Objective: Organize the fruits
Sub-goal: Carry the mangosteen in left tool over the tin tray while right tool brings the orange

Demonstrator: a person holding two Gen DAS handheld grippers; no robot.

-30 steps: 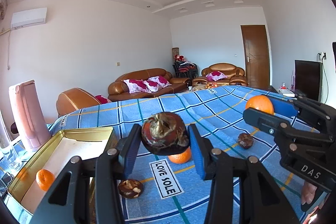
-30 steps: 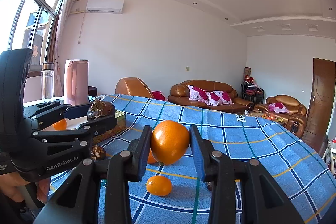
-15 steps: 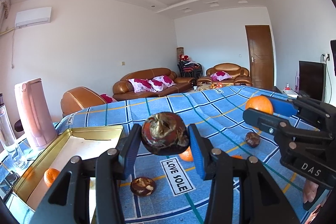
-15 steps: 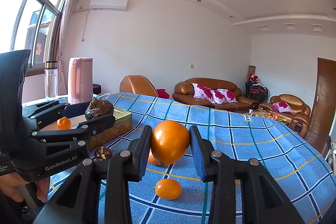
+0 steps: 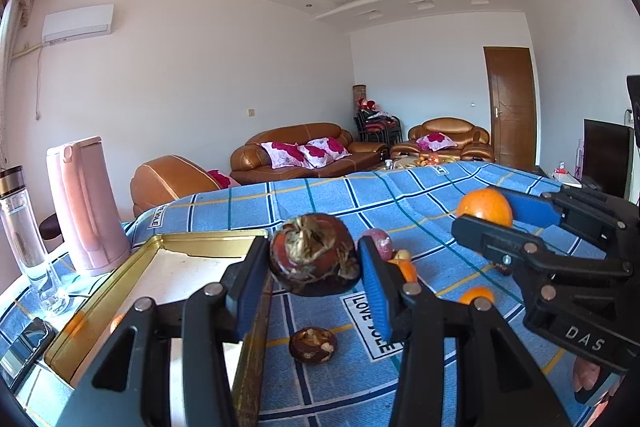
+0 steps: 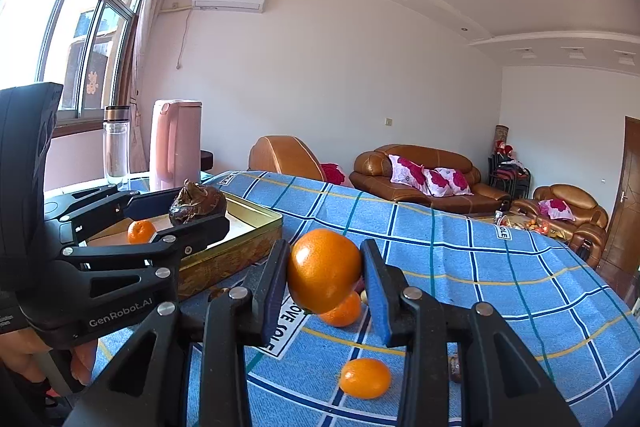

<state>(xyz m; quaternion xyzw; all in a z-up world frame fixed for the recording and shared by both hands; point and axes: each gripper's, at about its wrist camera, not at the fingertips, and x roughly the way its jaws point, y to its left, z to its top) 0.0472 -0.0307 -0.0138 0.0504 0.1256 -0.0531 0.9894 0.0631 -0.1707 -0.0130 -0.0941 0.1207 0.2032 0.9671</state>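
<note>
My left gripper (image 5: 314,261) is shut on a dark reddish-brown mangosteen (image 5: 314,254), held in the air just right of the gold tin tray (image 5: 160,247). In the right wrist view the same mangosteen (image 6: 198,205) hangs over the tray (image 6: 256,217), which holds a small tangerine (image 6: 141,231). My right gripper (image 6: 326,277) is shut on a large orange (image 6: 323,270), held above the blue checked tablecloth (image 6: 480,267). On the cloth lie another mangosteen (image 5: 313,345), an orange fruit (image 6: 343,311) and a small tangerine (image 6: 365,378).
A pink kettle (image 5: 86,205) and a clear bottle (image 5: 22,223) stand left of the tray. A dark phone (image 5: 24,347) lies at the near left edge. A pinkish fruit (image 5: 380,243) sits behind my left finger. Brown sofas (image 5: 304,151) stand beyond the table.
Both grippers have drifted left toward the tin tray, each keeping its fruit. The tray and kettle sit closer to the middle of both views.
</note>
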